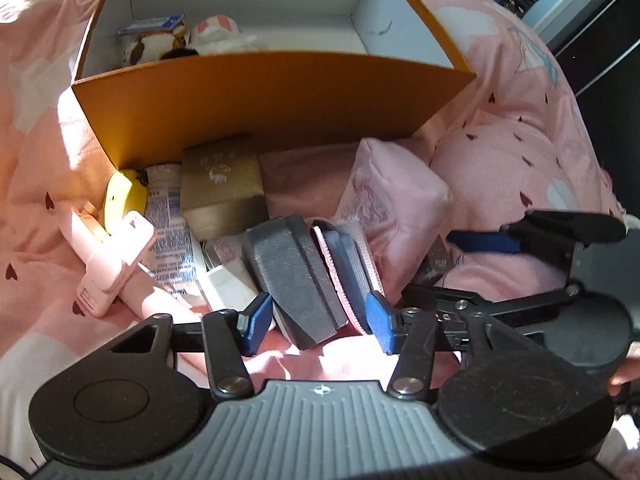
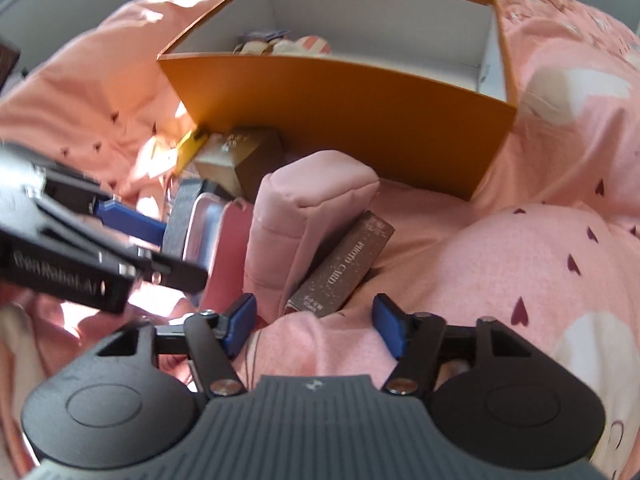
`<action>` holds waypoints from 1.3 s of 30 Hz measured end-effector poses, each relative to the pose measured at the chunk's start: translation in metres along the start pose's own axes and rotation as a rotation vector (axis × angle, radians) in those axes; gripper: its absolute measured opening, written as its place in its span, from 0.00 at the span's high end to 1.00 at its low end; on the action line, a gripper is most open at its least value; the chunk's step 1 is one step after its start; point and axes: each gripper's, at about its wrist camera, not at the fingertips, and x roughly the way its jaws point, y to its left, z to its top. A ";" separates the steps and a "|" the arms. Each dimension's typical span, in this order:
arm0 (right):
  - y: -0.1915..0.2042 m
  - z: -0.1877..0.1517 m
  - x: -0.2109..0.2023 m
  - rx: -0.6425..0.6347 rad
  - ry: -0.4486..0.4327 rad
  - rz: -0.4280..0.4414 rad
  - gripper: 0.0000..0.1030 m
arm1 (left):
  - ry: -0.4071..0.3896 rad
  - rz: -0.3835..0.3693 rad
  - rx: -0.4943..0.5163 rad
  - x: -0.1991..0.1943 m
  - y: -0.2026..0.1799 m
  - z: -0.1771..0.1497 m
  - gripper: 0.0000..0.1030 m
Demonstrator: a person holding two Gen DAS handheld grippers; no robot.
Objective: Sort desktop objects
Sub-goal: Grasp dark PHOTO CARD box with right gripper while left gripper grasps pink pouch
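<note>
Left wrist view: left gripper point(image 1: 320, 322) is spreading wide around a dark grey case point(image 1: 294, 276) lying before the orange box point(image 1: 276, 104); whether the blue pads are touching it is unclear.

Right wrist view: right gripper point(image 2: 316, 326) is standing wide apart, holding nothing, just short of a brown card box point(image 2: 342, 266) leaning on a pink pouch point(image 2: 296, 224).
</note>
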 end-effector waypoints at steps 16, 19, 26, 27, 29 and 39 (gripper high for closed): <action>-0.020 0.054 0.019 0.144 -0.086 0.035 0.64 | -0.122 0.031 -0.137 0.013 0.023 0.054 0.56; -0.029 0.059 0.023 0.203 -0.107 0.040 0.63 | -0.141 0.039 -0.162 0.019 0.026 0.059 0.58; -0.034 0.051 0.016 0.213 -0.121 0.062 0.61 | -0.157 0.019 -0.185 0.014 0.033 0.049 0.55; -0.032 0.049 0.015 0.205 -0.118 0.067 0.61 | -0.160 0.023 -0.182 0.013 0.032 0.048 0.55; -0.031 0.044 0.013 0.193 -0.105 0.071 0.59 | -0.169 0.035 -0.172 0.010 0.029 0.046 0.55; -0.013 0.007 0.006 0.025 -0.021 0.038 0.49 | -0.281 0.055 -0.072 -0.021 0.008 0.036 0.55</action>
